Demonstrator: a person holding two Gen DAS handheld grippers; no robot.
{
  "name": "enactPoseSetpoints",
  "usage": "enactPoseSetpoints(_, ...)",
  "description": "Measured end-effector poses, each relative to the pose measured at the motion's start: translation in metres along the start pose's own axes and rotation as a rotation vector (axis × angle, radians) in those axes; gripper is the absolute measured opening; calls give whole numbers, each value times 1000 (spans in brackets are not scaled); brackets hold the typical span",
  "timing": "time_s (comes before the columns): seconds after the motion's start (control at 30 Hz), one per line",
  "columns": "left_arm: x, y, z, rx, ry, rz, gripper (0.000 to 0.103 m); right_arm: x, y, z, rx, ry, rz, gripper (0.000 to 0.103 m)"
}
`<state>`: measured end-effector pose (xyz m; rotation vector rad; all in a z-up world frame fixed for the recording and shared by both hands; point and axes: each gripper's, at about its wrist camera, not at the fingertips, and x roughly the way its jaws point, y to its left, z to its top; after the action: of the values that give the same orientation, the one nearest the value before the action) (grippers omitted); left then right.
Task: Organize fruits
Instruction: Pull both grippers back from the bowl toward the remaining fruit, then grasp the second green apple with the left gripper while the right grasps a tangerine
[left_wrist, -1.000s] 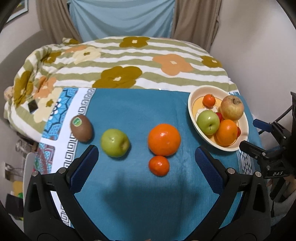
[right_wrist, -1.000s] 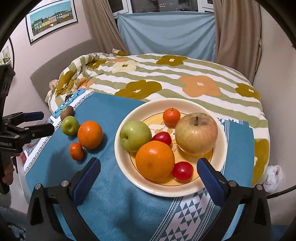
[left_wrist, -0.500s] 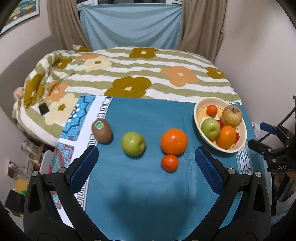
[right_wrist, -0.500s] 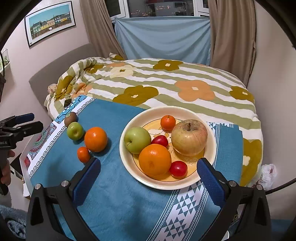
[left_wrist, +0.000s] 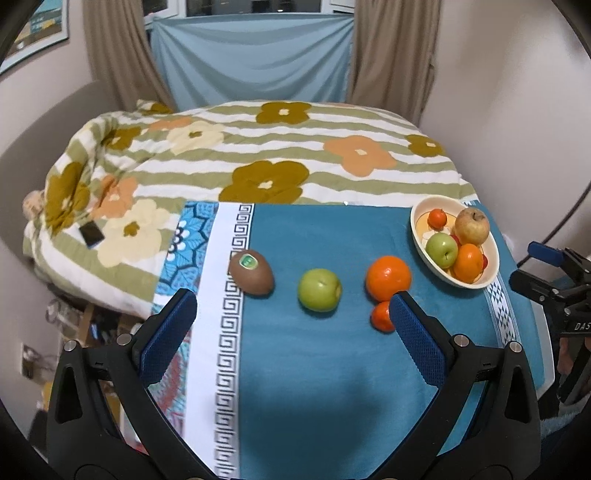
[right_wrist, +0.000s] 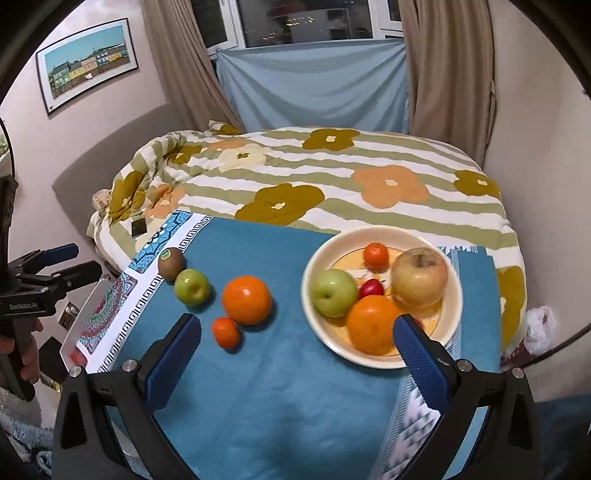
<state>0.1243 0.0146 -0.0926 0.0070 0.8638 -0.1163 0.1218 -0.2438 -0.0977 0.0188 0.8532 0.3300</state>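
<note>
1. Jaws on the left gripper (left_wrist: 293, 312) stand wide with nothing between them, held above the teal cloth (left_wrist: 314, 387).
2. Past its blue pads lie a brown kiwi (left_wrist: 251, 272) with a green sticker, a green apple (left_wrist: 319, 290), a large orange (left_wrist: 388, 278) and a small tangerine (left_wrist: 381, 316) partly hidden by the right pad.
3. The right gripper (right_wrist: 297, 334) is likewise spread wide and empty, hovering near the cream bowl (right_wrist: 384, 360).
4. That bowl holds a green apple, an orange, a yellow-red apple, a tangerine and small red fruits.
5. Beyond the cloth spreads a striped, flowered quilt (right_wrist: 332, 177) with a dark phone (right_wrist: 138, 228) lying on it.
</note>
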Motion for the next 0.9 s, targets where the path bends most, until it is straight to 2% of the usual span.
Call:
enactPoseSetpoints(0.2, 10, 23, 7, 89, 26, -76, 103, 11, 29, -1, 93, 21, -24, 103)
enactPoseSetpoints(0.47, 38, 35, 12, 237, 59, -188, 103, 29, 59, -14, 164, 41, -105, 103)
enactPoseSetpoints(0.77, 78, 23, 13, 425, 100, -297, 103, 53, 76, -33, 228, 67, -189, 103)
enactPoseSetpoints(0.9, 99, 9, 7, 511, 120, -314, 103, 66, 77, -41, 235, 101, -210, 95)
